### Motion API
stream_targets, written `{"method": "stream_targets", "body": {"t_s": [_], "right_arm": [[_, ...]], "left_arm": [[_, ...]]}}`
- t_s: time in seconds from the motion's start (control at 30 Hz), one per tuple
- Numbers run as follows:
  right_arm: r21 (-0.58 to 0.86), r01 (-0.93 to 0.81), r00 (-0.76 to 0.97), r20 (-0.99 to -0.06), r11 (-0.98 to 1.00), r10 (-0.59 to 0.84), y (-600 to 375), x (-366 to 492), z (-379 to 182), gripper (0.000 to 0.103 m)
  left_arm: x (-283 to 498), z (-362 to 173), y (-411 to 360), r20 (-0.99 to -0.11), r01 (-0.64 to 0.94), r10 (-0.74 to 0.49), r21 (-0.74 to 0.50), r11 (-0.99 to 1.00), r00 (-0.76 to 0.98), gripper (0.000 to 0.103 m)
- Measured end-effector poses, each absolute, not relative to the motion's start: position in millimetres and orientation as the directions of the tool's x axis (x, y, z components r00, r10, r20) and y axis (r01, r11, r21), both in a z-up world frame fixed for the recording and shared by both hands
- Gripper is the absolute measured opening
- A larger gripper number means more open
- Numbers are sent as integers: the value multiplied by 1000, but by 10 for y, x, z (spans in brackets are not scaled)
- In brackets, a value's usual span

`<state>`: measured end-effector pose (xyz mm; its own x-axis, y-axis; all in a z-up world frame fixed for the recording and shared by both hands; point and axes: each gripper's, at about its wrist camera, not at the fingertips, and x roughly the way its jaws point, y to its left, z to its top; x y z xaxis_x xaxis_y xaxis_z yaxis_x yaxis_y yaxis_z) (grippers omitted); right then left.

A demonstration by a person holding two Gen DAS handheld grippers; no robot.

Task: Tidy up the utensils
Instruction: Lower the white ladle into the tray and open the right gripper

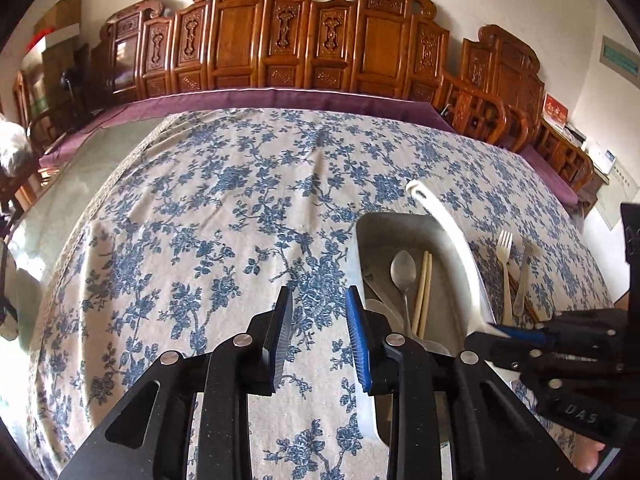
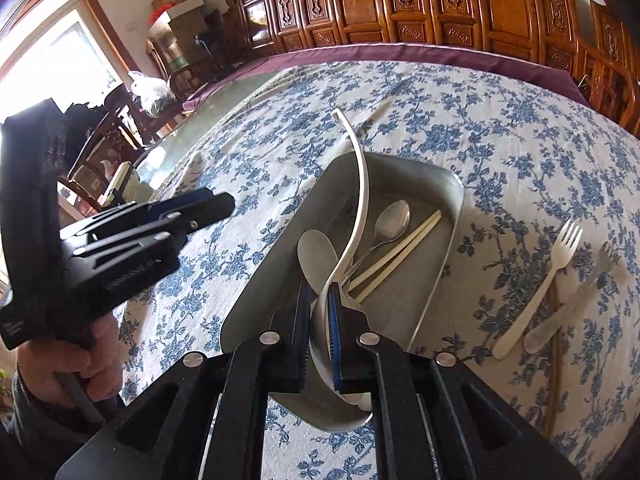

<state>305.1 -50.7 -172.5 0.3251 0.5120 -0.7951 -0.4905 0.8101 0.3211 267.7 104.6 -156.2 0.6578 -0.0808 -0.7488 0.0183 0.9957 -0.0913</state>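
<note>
Right tool (image 2: 318,328) grips white ladle (image 2: 362,196) over tray (image 2: 436,280); left tool (image 1: 320,320) wide, empty.

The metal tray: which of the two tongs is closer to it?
The right tongs: they are over the metal tray, shut on the white ladle. The left tongs hang open over the tablecloth beside it.

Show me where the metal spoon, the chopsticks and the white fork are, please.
metal spoon (image 2: 394,216): right wrist view, on its bowl, inside the tray.
chopsticks (image 2: 404,254): right wrist view, on the middle of the pair, inside the tray.
white fork (image 2: 532,308): right wrist view, on its handle, on the tablecloth.
</note>
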Motion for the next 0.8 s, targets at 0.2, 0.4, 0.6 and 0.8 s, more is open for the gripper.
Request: {"method": "stream_targets", "body": {"t_s": [0.2, 0.4, 0.6, 0.8], "right_arm": [[318, -486, 300, -814, 814, 497, -418, 3076, -1917, 10], [316, -478, 296, -820, 819, 490, -430, 3102, -1993, 10], [320, -488, 305, -810, 813, 501, -473, 3115, -1956, 13], [319, -507, 330, -787, 801, 522, -571, 3074, -1806, 18]], "left_arm": [[2703, -1580, 1121, -754, 2, -81, -105, 995, 652, 27], [2697, -1571, 1146, -743, -4, -87, -120, 993, 664, 44], [2686, -1550, 1158, -732, -13, -82, -124, 992, 677, 59], [2677, -1537, 1127, -728, -7, -83, -120, 993, 680, 69]]}}
